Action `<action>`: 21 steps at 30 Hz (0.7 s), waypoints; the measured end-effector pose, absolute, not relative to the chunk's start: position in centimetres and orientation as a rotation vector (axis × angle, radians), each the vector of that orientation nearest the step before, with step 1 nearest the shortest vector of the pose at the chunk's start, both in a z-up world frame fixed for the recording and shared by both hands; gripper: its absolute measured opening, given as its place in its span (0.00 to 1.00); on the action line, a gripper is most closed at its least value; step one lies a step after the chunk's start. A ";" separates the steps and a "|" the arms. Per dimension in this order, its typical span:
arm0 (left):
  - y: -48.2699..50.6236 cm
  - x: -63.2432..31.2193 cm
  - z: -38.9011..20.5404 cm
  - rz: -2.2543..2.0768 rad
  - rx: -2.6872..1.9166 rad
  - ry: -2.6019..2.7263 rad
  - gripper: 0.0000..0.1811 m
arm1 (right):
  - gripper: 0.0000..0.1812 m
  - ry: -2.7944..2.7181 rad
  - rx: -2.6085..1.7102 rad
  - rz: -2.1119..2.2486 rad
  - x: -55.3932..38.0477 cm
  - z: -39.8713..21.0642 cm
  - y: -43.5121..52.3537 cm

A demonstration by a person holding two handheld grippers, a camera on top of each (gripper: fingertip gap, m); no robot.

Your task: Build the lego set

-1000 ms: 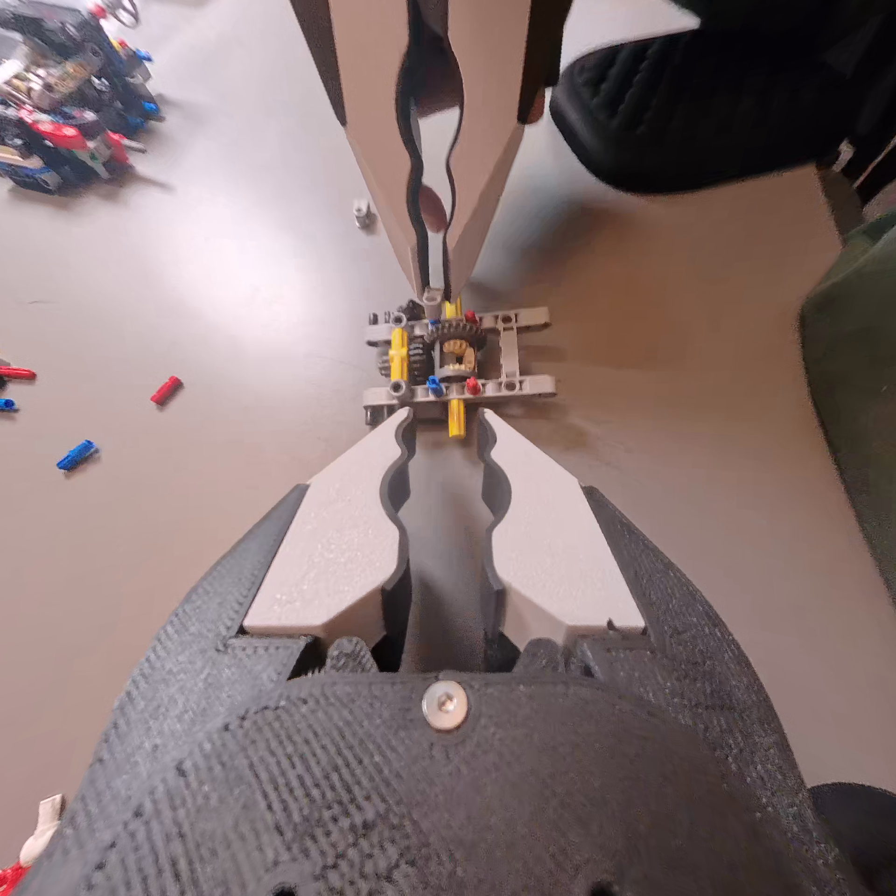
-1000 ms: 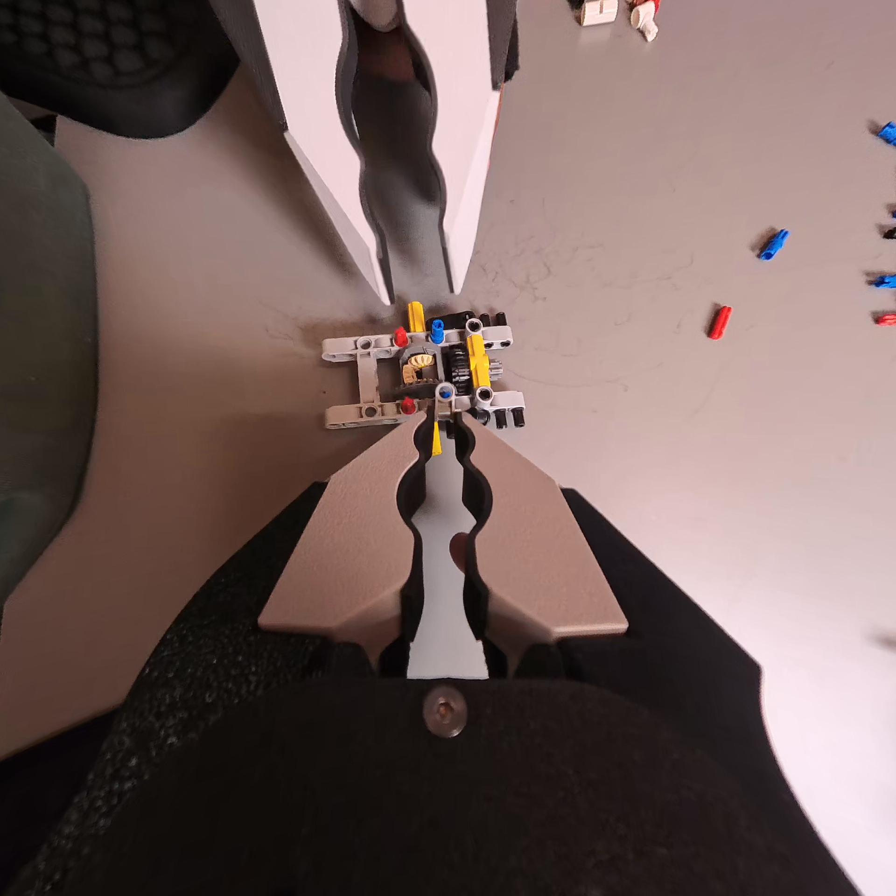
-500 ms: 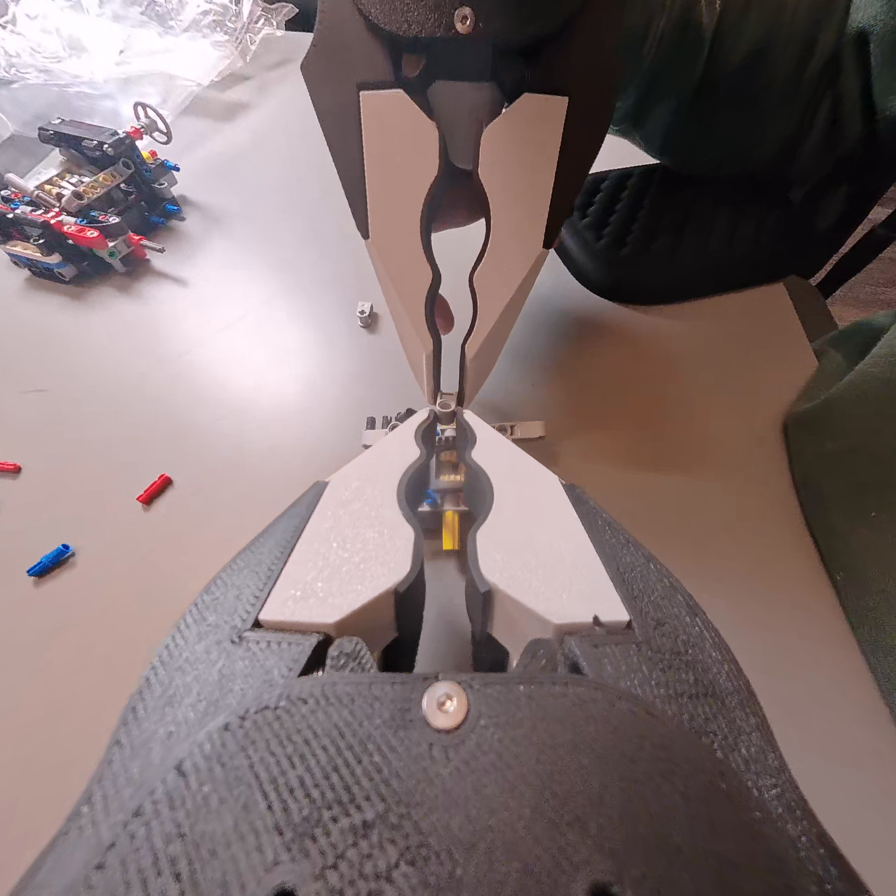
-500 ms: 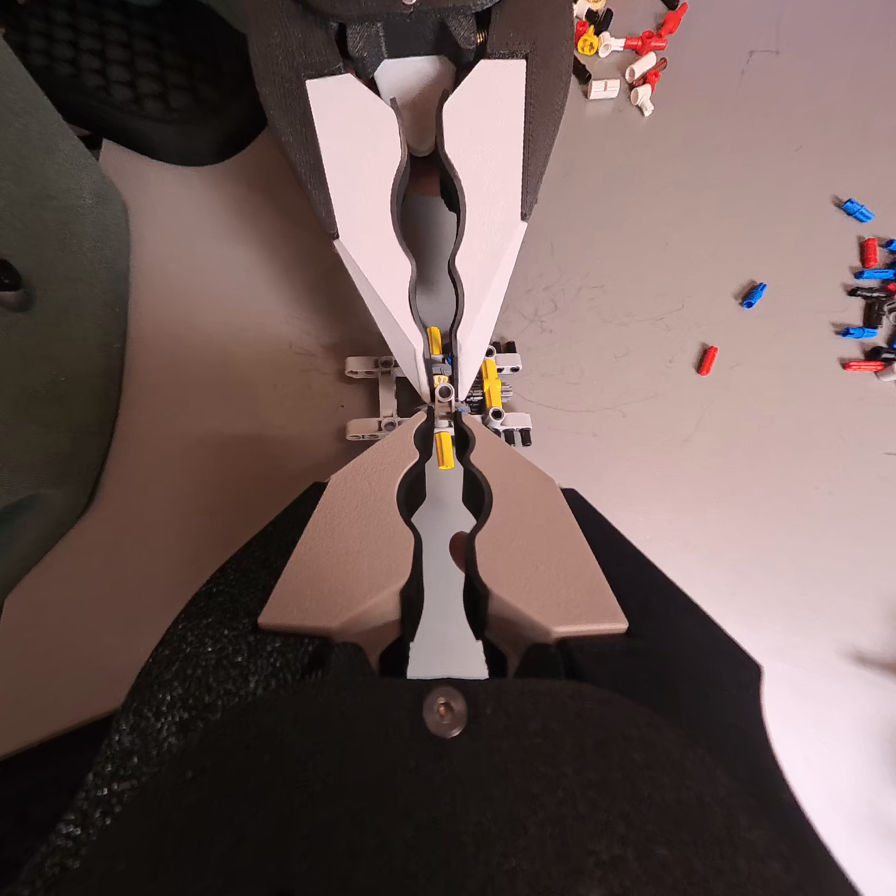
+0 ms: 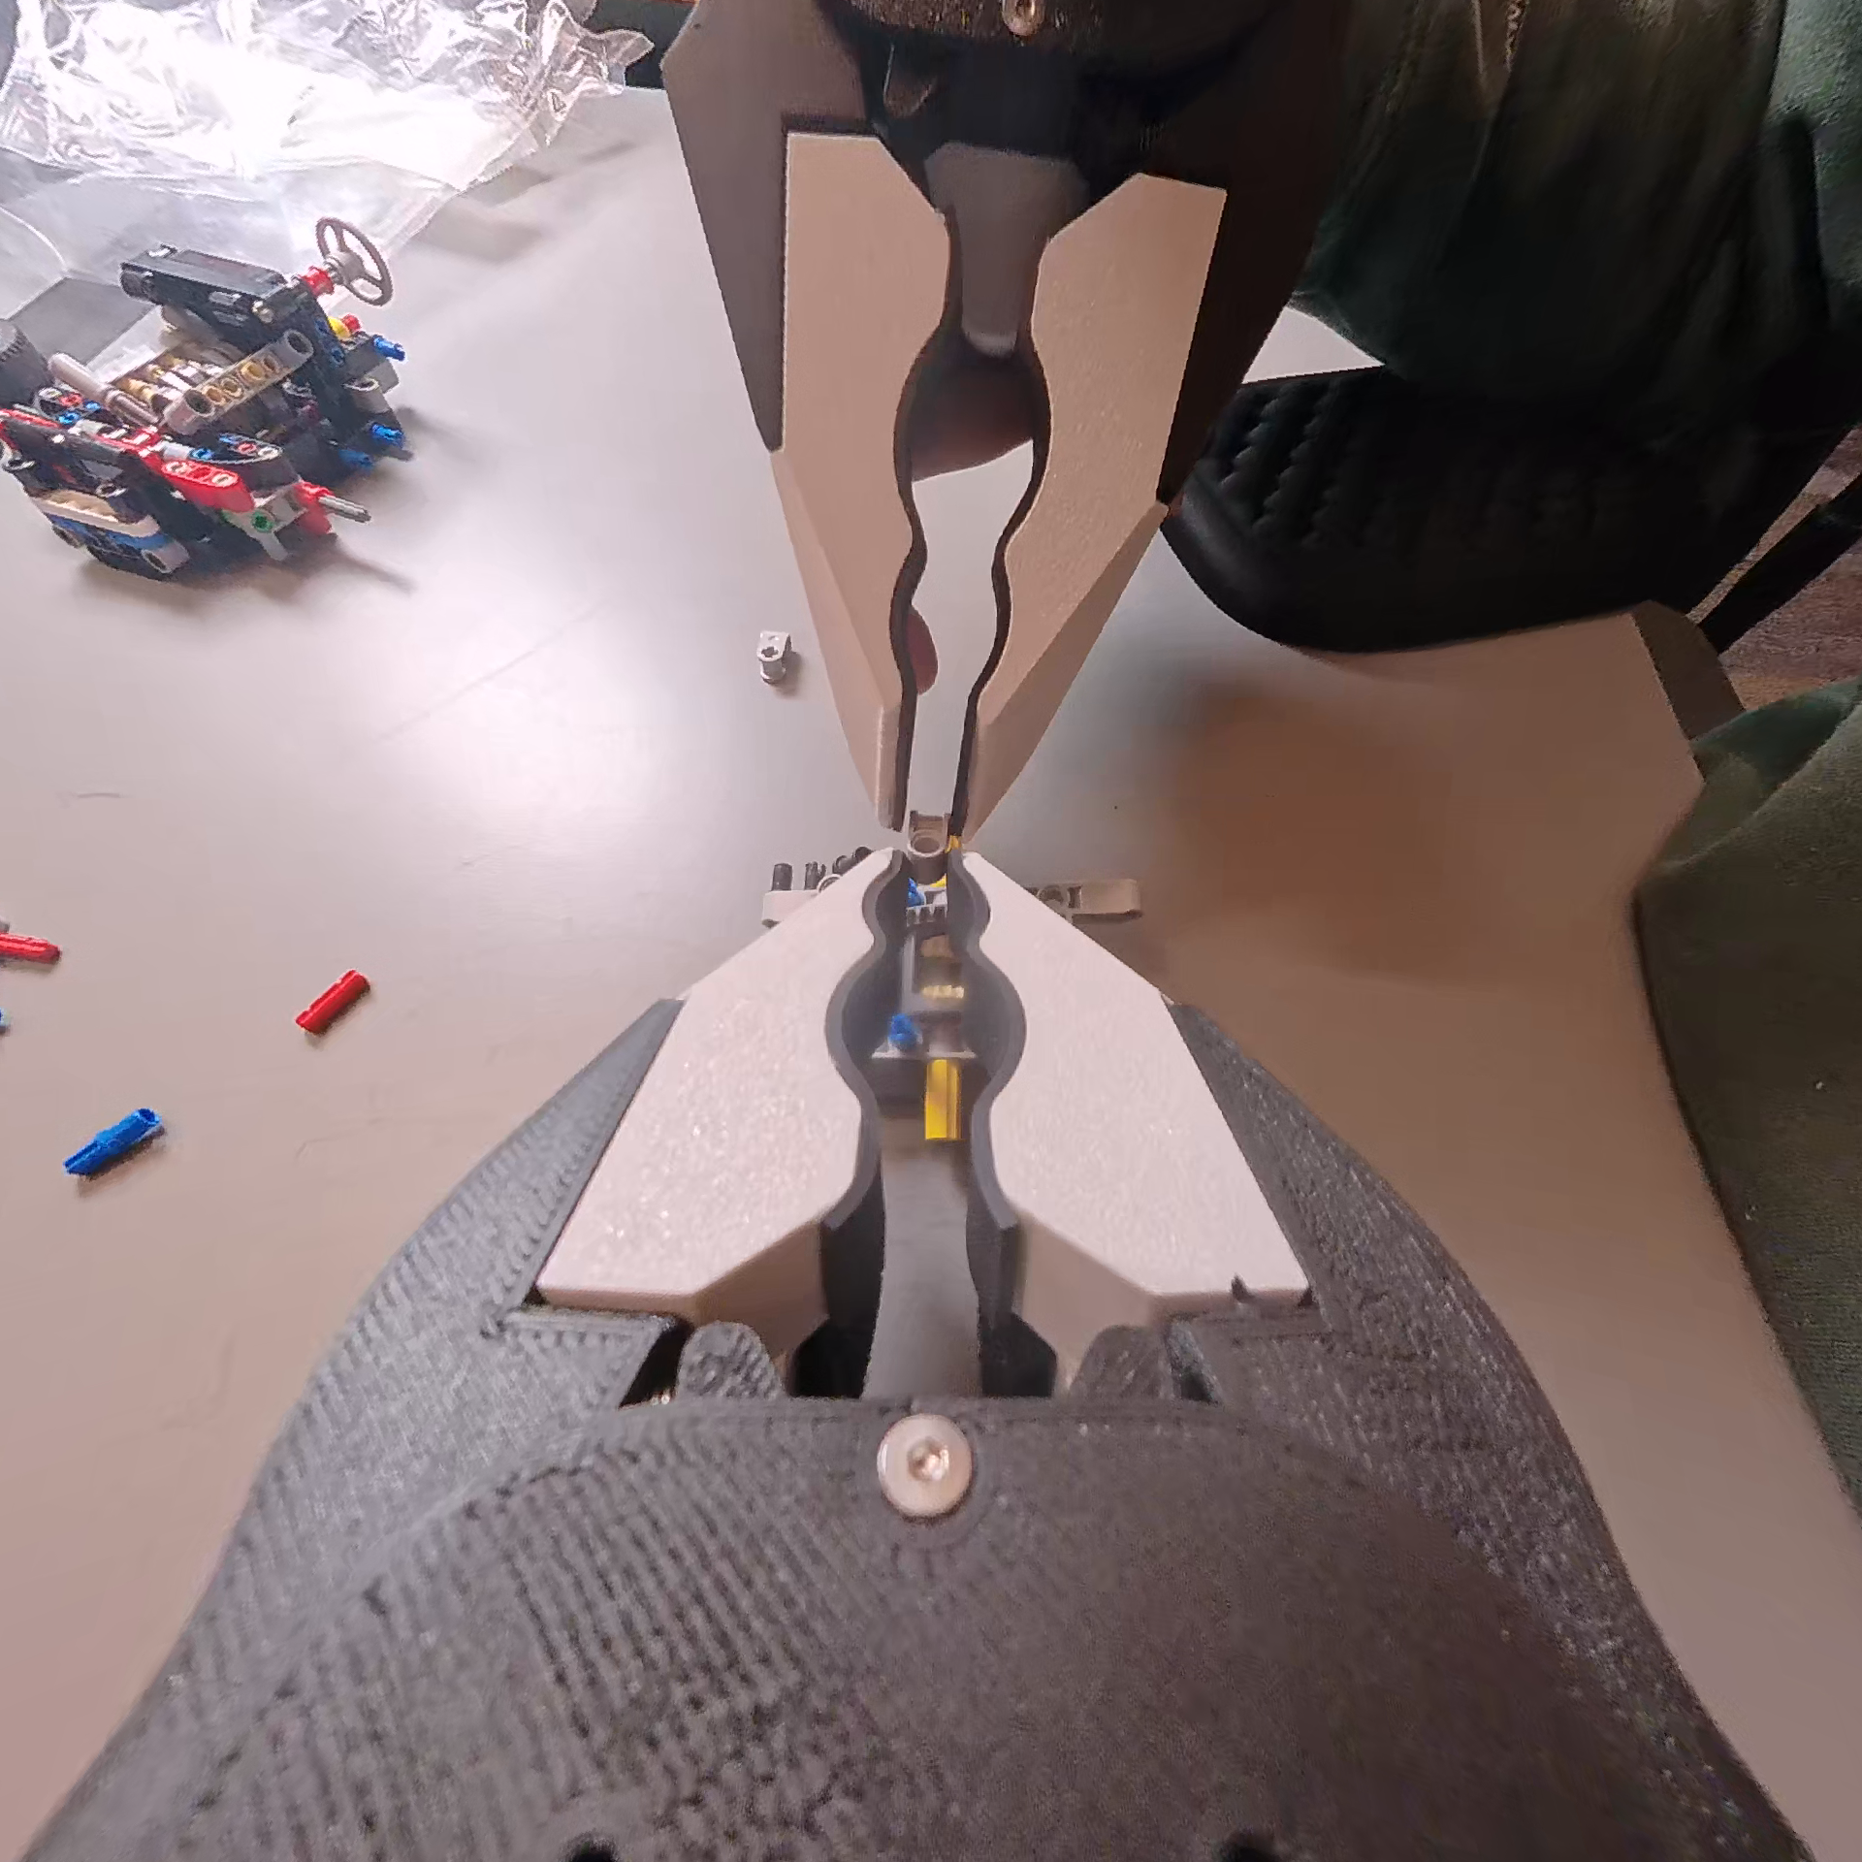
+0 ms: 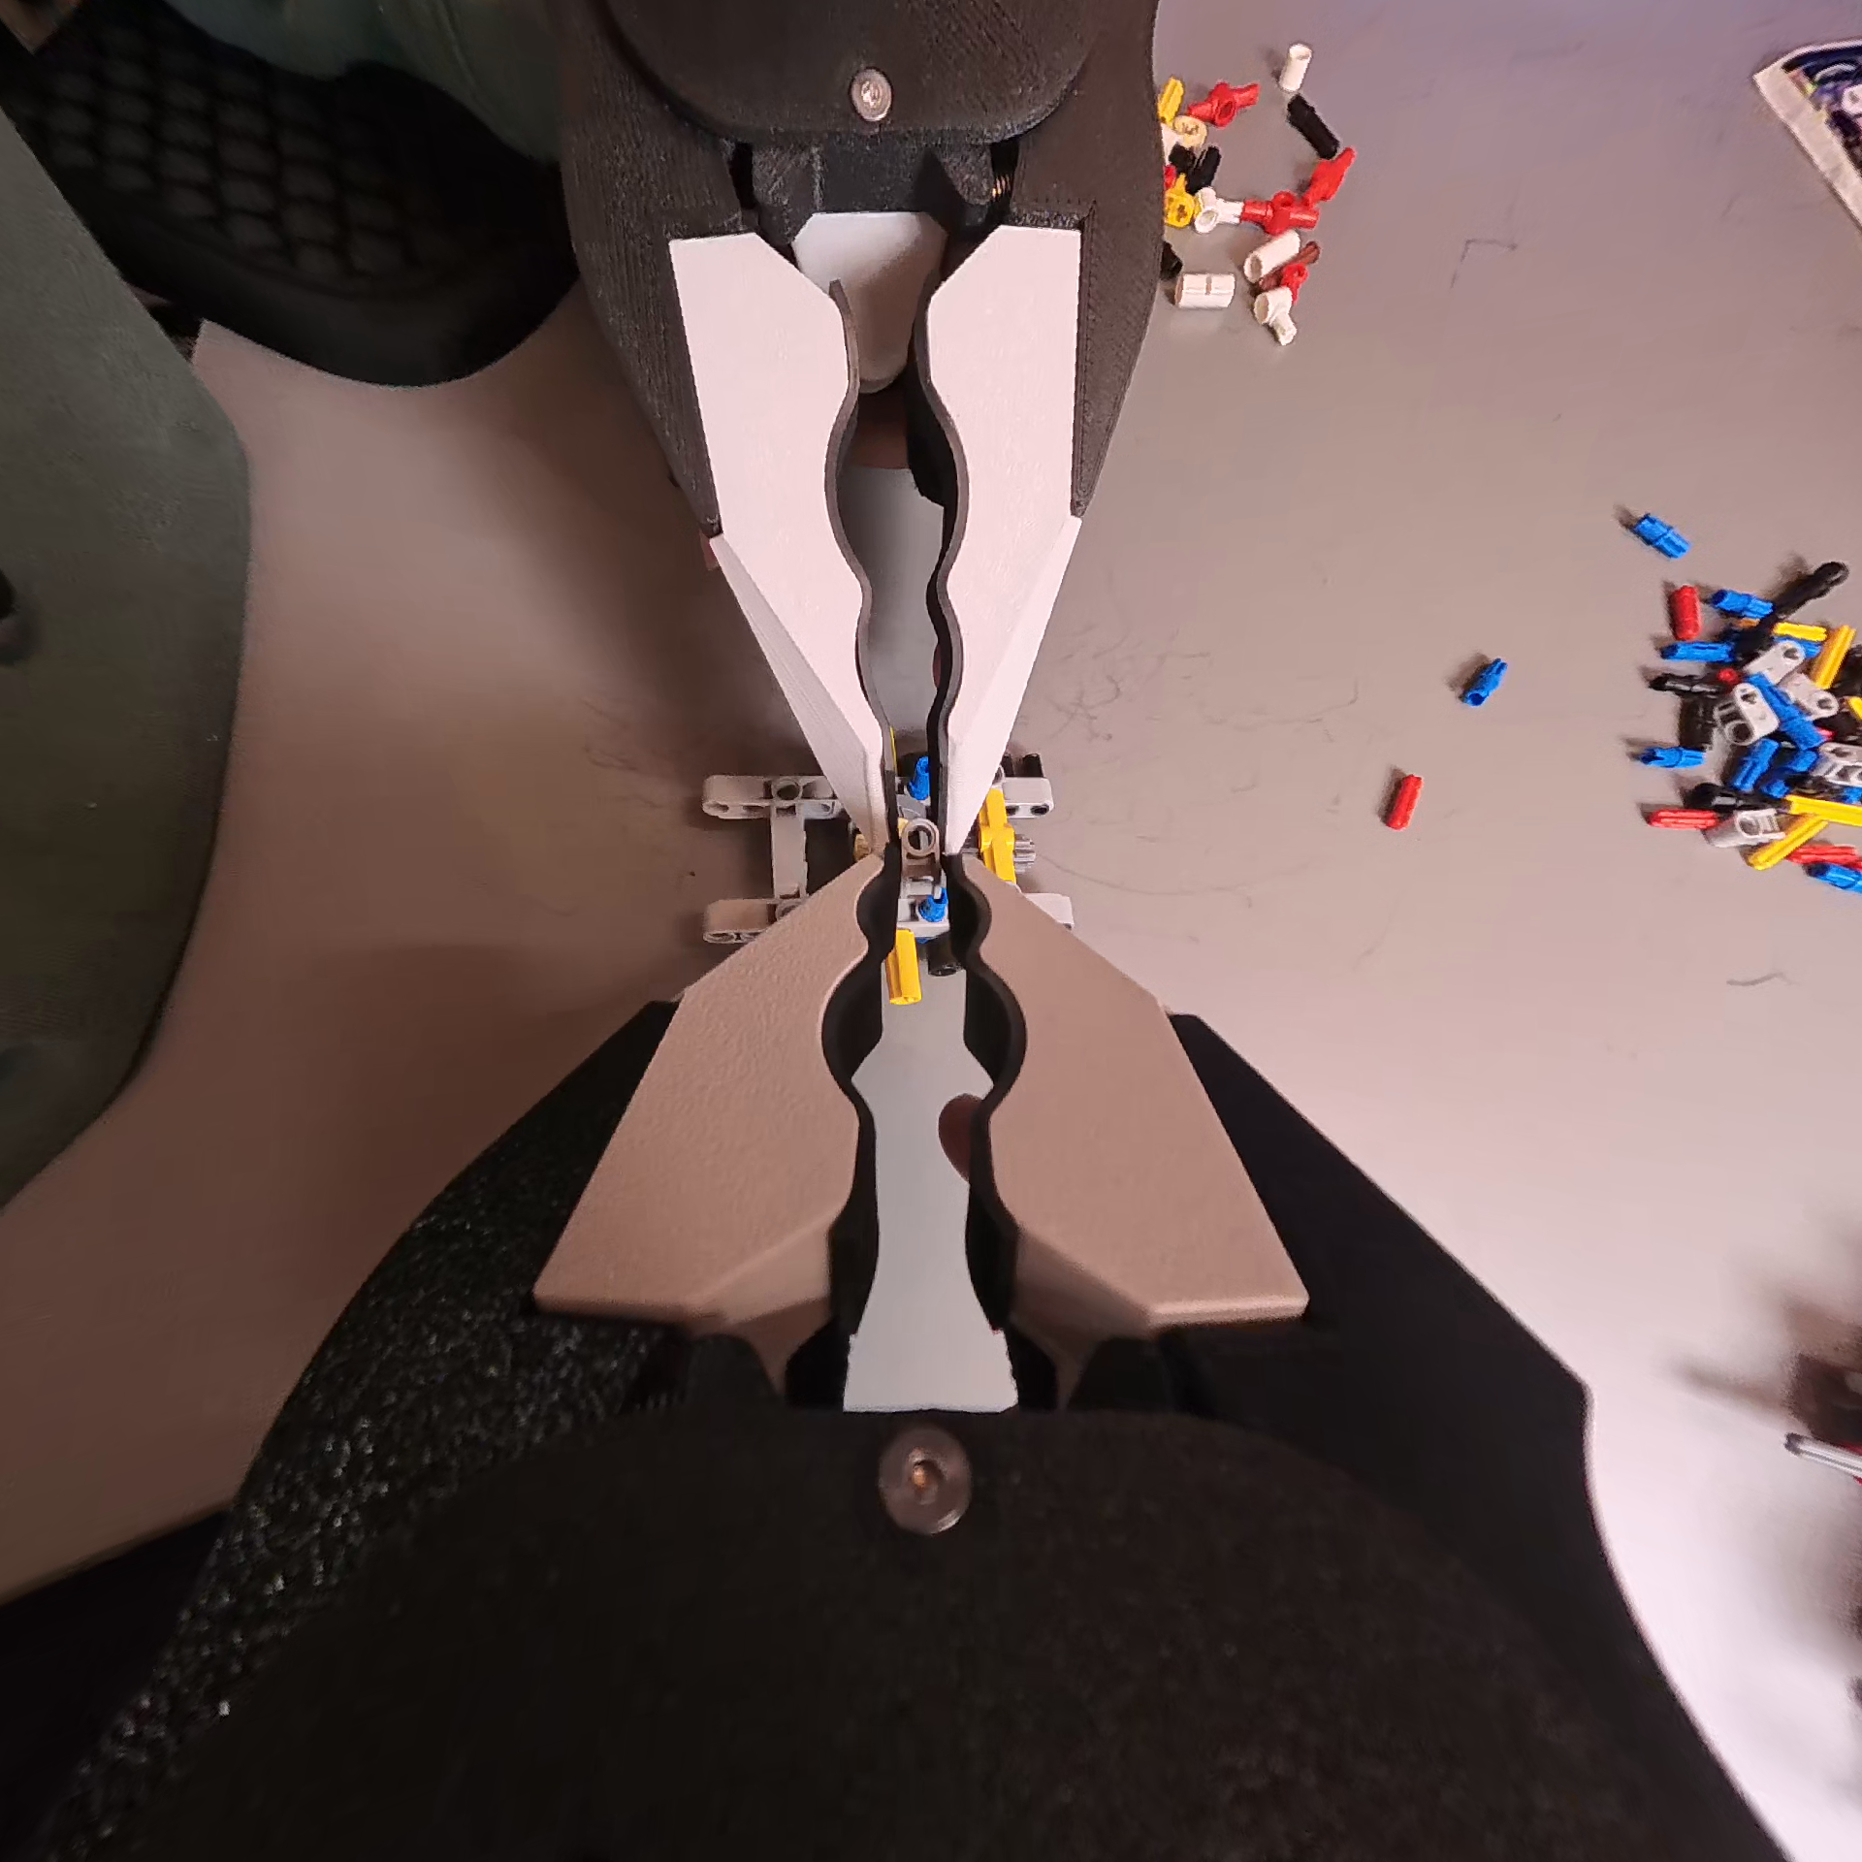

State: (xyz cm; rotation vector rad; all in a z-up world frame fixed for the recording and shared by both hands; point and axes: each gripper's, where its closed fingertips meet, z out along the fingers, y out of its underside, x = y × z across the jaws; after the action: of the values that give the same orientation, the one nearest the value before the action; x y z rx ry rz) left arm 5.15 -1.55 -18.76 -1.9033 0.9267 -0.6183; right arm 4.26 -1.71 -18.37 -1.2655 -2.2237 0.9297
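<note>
Both grippers' jaws clamp the grey frame (image 6: 776, 856) on a pale counter (image 5: 504, 766) strewn with loose pins (image 6: 1773, 725); clear plastic wrap (image 5: 252, 101) lies behind.

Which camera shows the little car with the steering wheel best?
The left wrist view: the half-built car sits whole on the table, far left, steering wheel on top. The right wrist view doesn't show it at all.
</note>
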 end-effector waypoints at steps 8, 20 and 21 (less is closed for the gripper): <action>-1.7 5.0 -18.8 -0.620 -1.898 0.928 0.02 | 0.04 -2.200 -1.245 0.974 4.0 -17.8 -2.1; -1.6 4.7 -18.6 -0.595 -1.882 0.923 0.02 | 0.03 -2.178 -1.238 0.993 3.9 -17.6 -1.9; -1.5 4.6 -18.5 -0.581 -1.872 0.921 0.02 | 0.04 -2.168 -1.243 0.997 3.9 -17.4 -1.7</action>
State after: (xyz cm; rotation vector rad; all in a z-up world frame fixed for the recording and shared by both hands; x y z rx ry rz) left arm 4.61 -1.55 -18.53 -1.8716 0.9211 -0.5809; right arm 3.95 -1.67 -17.43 -1.2431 -2.1685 0.9970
